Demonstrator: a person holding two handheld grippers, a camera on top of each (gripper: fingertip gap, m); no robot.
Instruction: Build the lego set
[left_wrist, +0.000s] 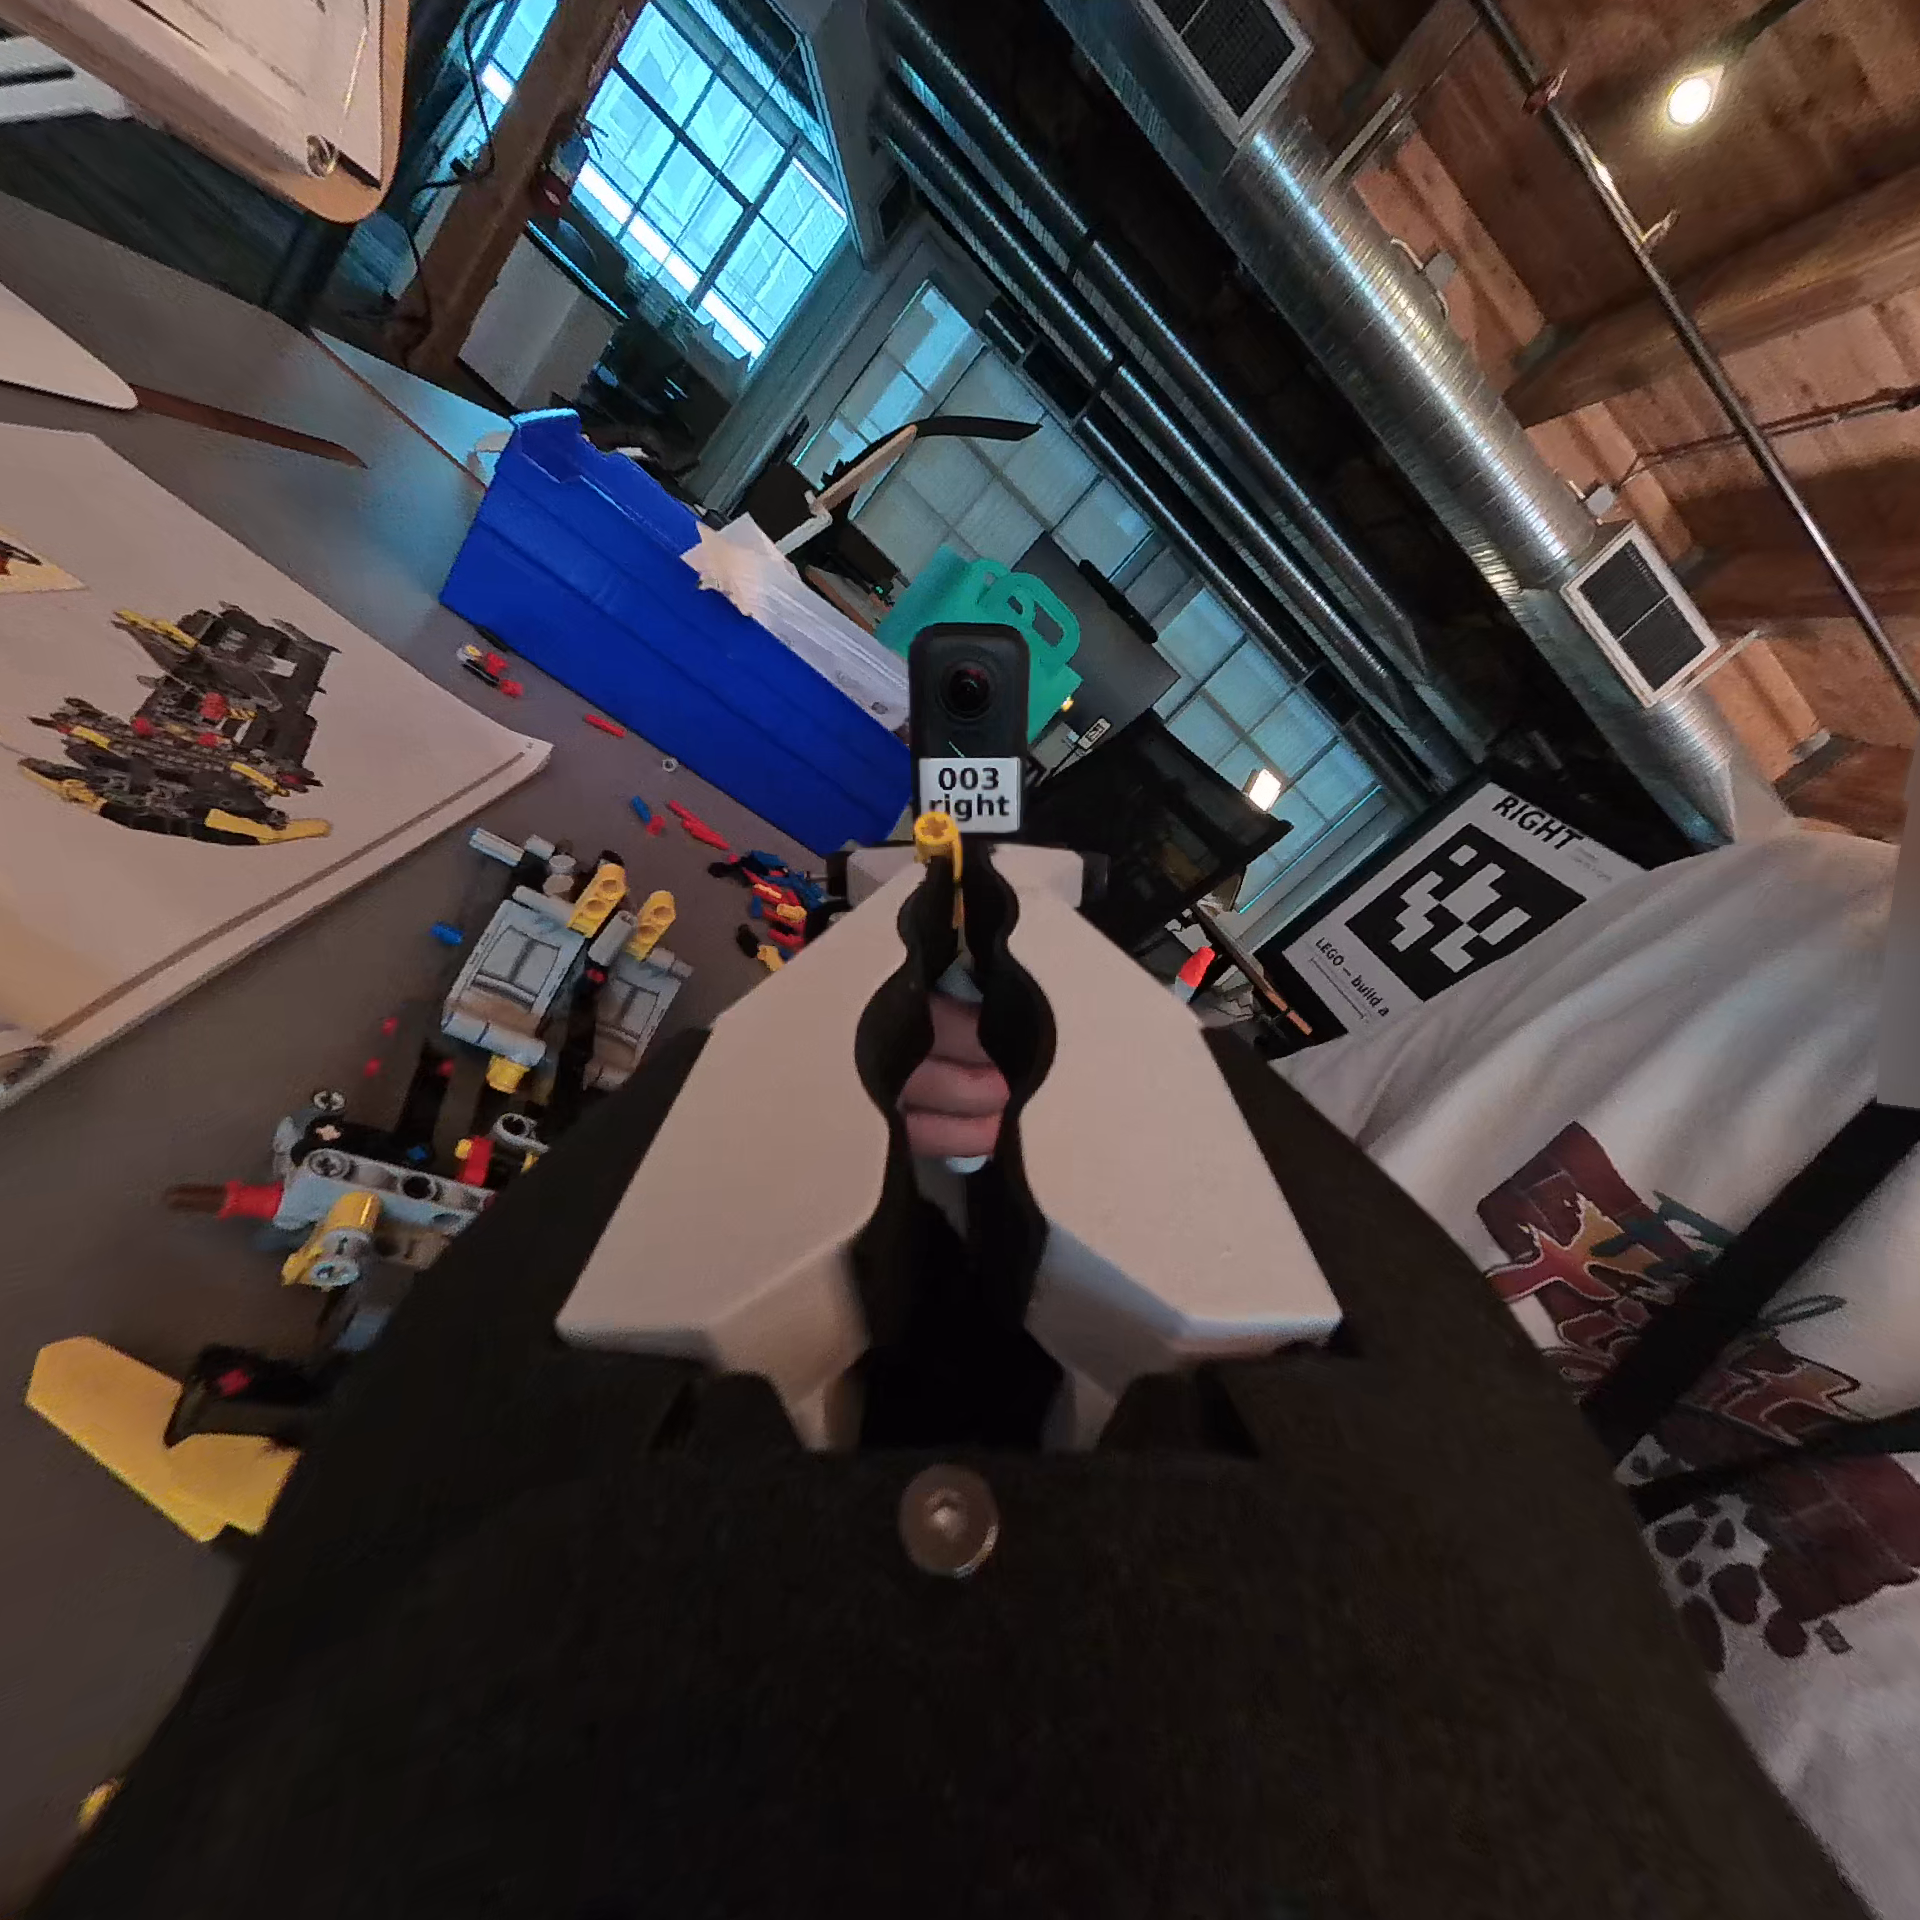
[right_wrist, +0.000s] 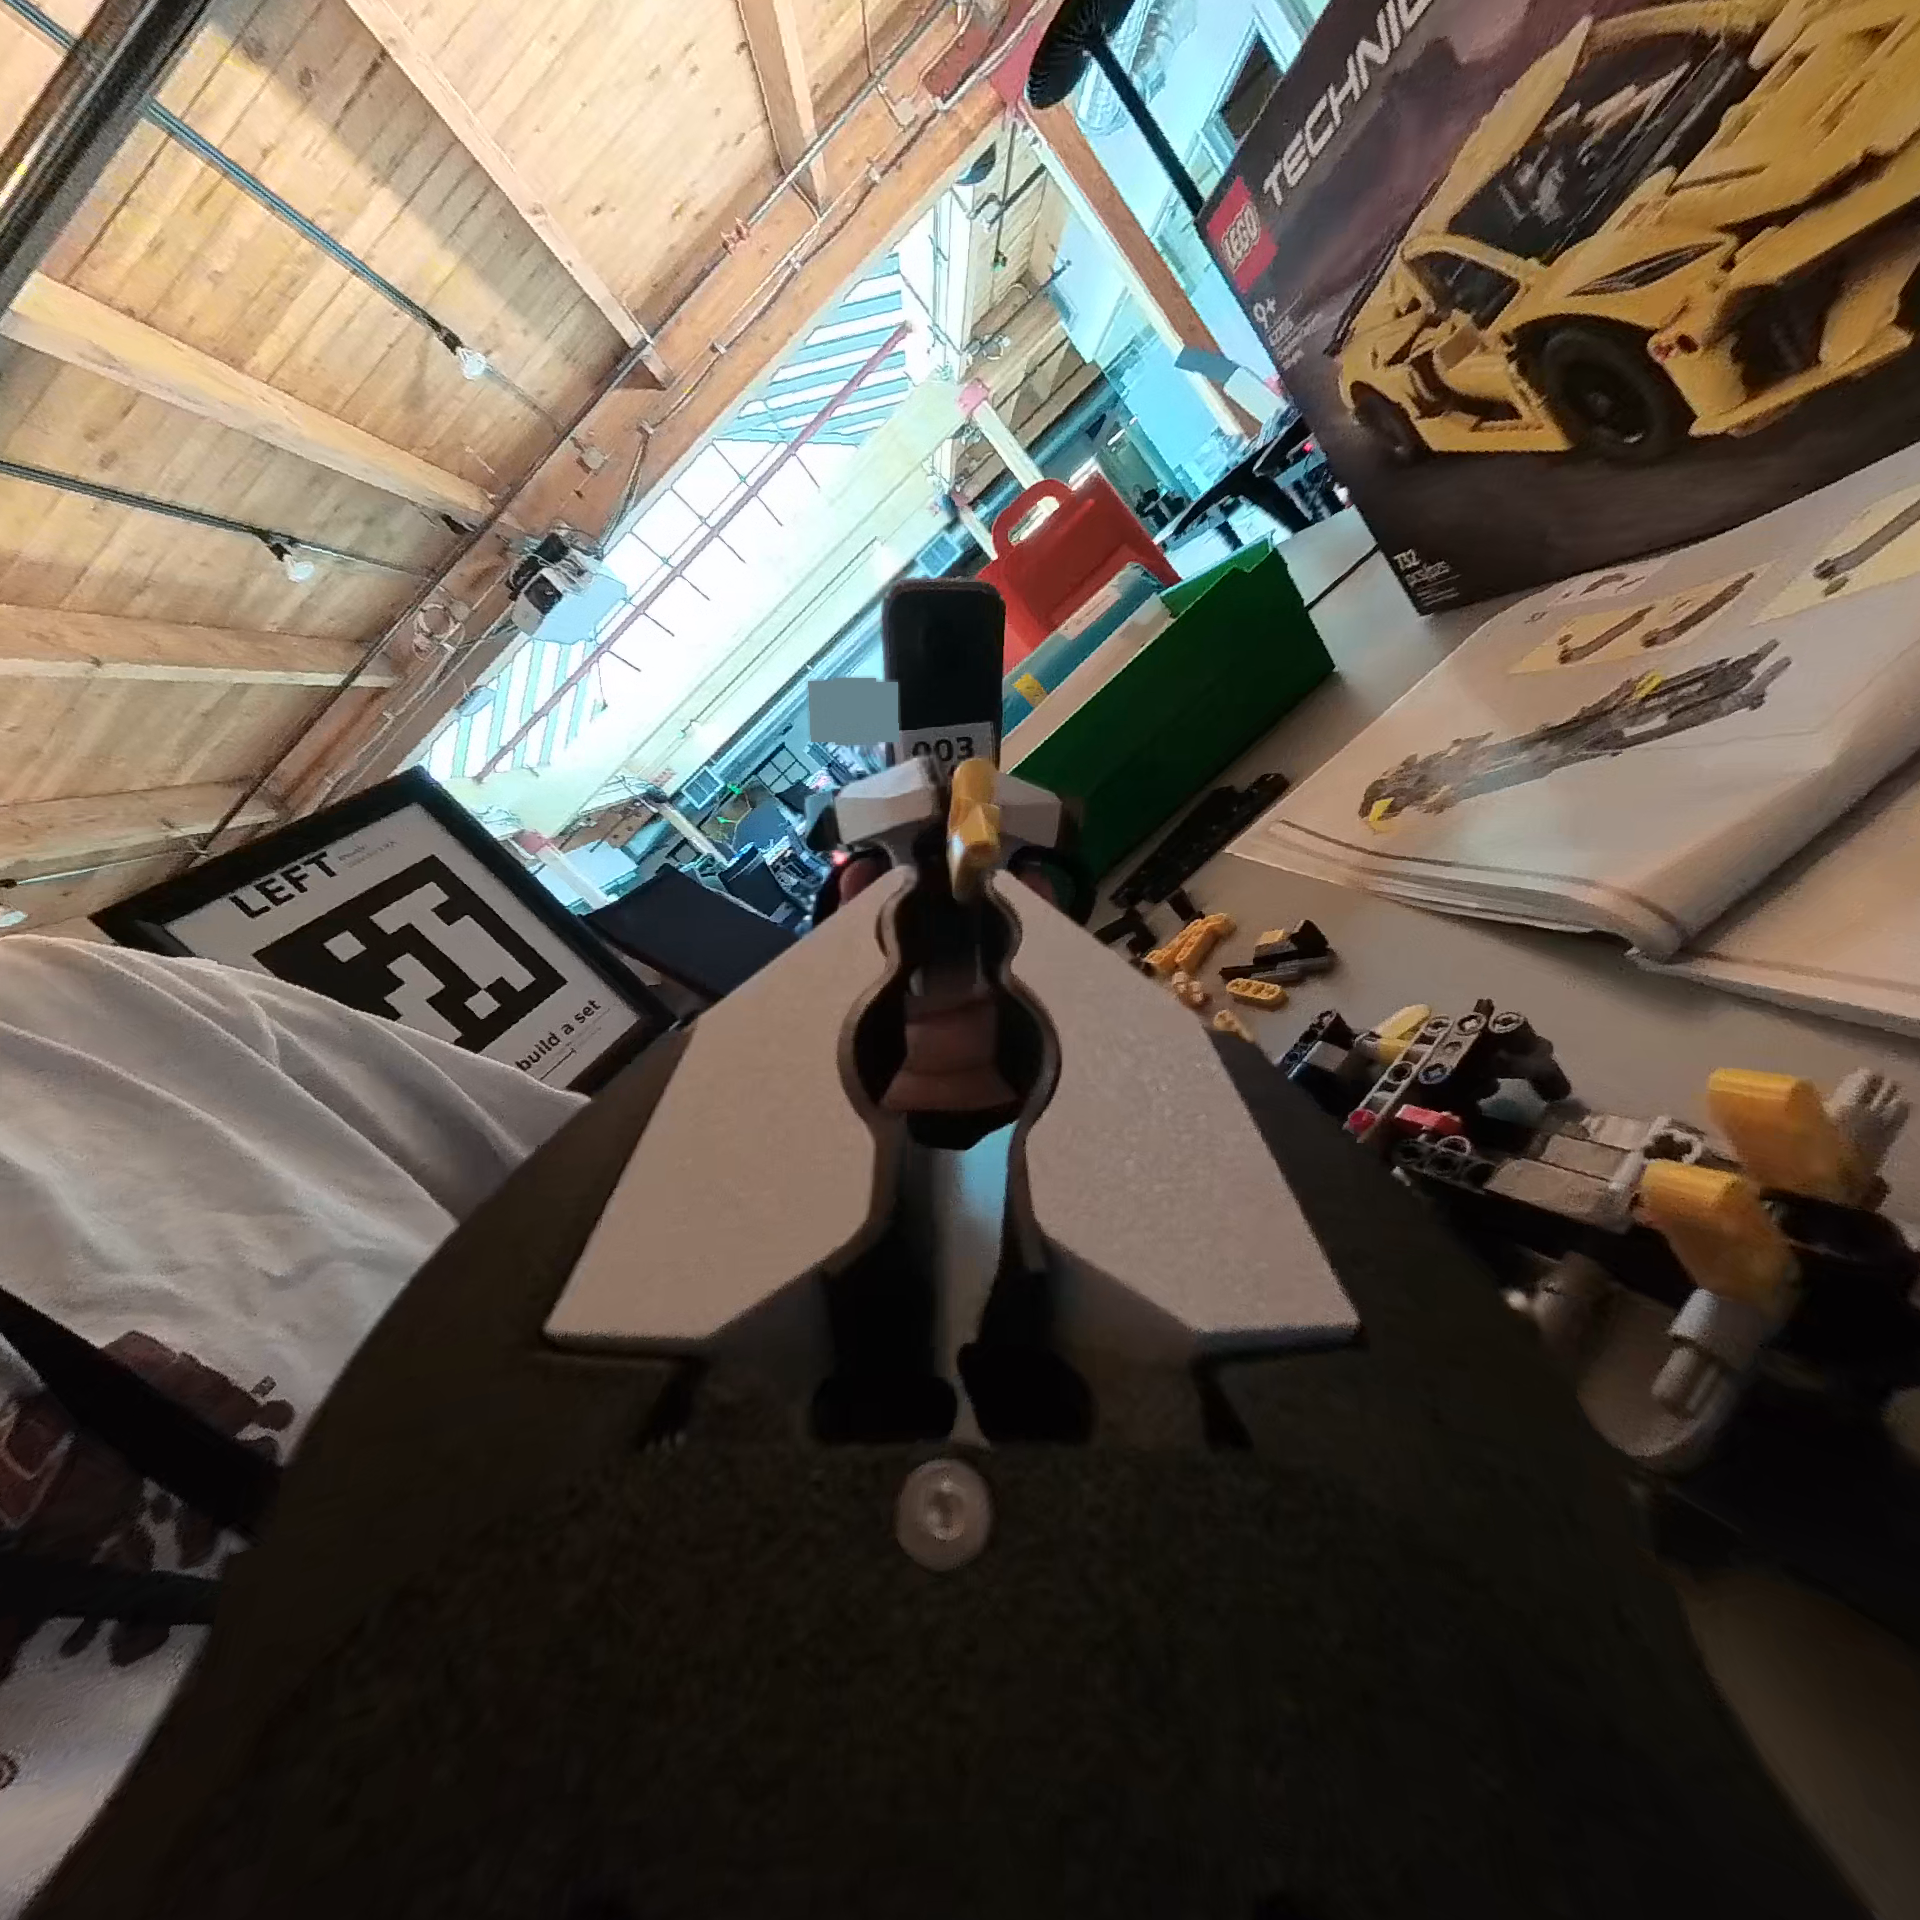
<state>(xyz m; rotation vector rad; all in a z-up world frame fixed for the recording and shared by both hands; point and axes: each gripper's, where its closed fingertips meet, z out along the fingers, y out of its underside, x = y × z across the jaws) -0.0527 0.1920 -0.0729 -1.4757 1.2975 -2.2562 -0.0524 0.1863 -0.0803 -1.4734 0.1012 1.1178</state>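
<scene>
Looking at where this build stands, I'd say it's early-to-middle: the half-built chassis sits on the grey table, grey and black beams with yellow connectors and red pins, nothing like the full yellow car on the set box. Loose pieces are scattered all over near it, so plenty is left.

Both grippers are up in the air facing each other tip to tip. The left gripper has its jaws nearly together on a small yellow connector piece, and the right gripper looks pinched on that same yellow bit, so it's either a handover or a two-handed fit, my guess.

The open instruction booklet lies beside the chassis. Containers: a blue bin with crumpled white plastic bags poking out, and a green bin whose contents I can't see.
</scene>
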